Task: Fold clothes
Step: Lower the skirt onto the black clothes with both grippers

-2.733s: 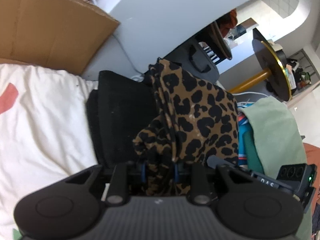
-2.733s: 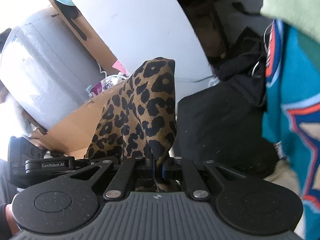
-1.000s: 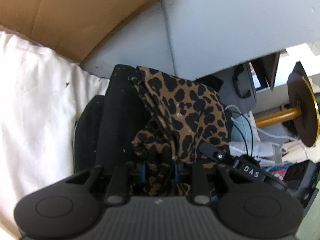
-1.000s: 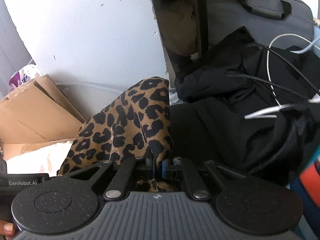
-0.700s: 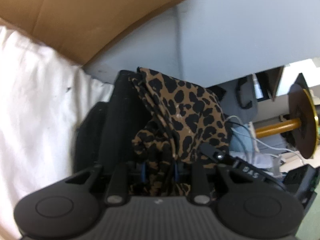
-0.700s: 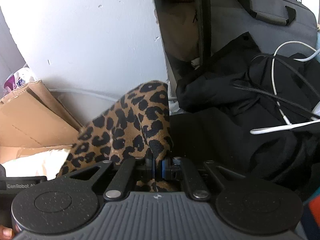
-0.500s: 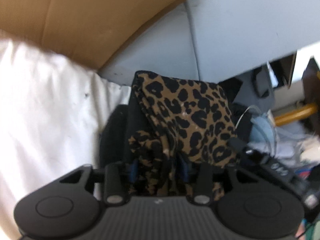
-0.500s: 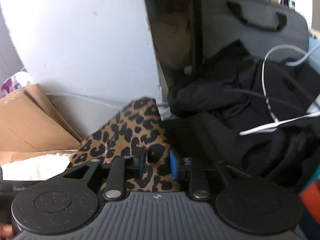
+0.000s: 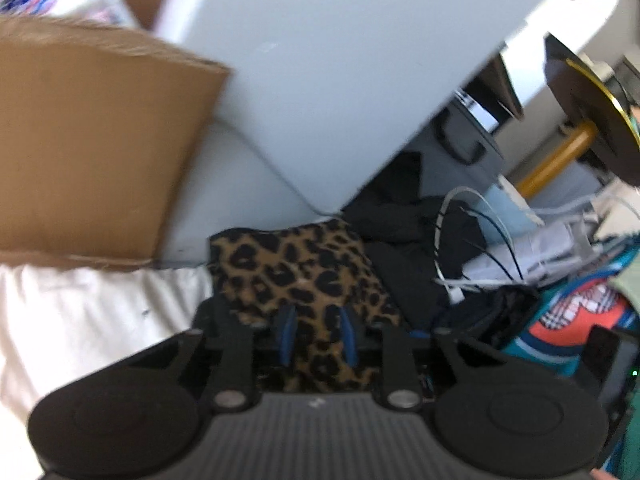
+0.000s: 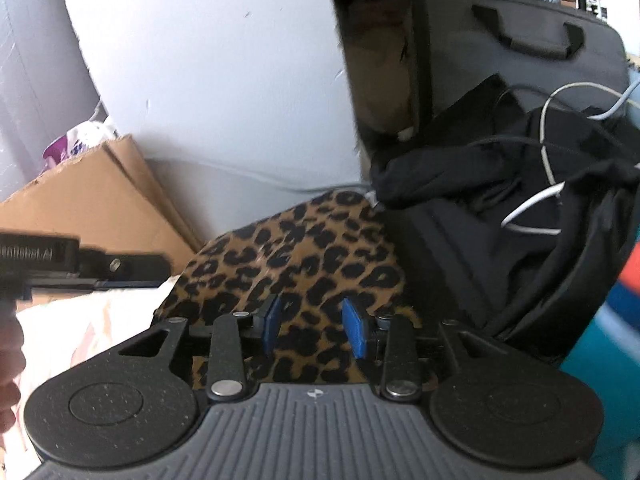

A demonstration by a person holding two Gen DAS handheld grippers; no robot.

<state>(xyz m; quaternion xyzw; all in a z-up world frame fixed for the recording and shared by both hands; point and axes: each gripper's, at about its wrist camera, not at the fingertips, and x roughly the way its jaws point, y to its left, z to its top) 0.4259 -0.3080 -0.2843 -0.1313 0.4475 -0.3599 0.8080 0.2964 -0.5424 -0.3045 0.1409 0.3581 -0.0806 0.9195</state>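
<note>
Blue-padded left gripper (image 9: 316,338) and right gripper (image 10: 314,330) both gape, leopard cloth (image 10: 304,264) loose between the jaws, apparently flat. It lies on black clothes (image 10: 472,264) by the white sheet (image 9: 92,308); cardboard (image 9: 92,140) behind.

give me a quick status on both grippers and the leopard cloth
Left gripper open, right gripper open. Leopard cloth lying folded, part on the black clothes. White cables lie to the right, off the cloth.

Bright daylight – motion blur (heavy fisheye bending at edges)
</note>
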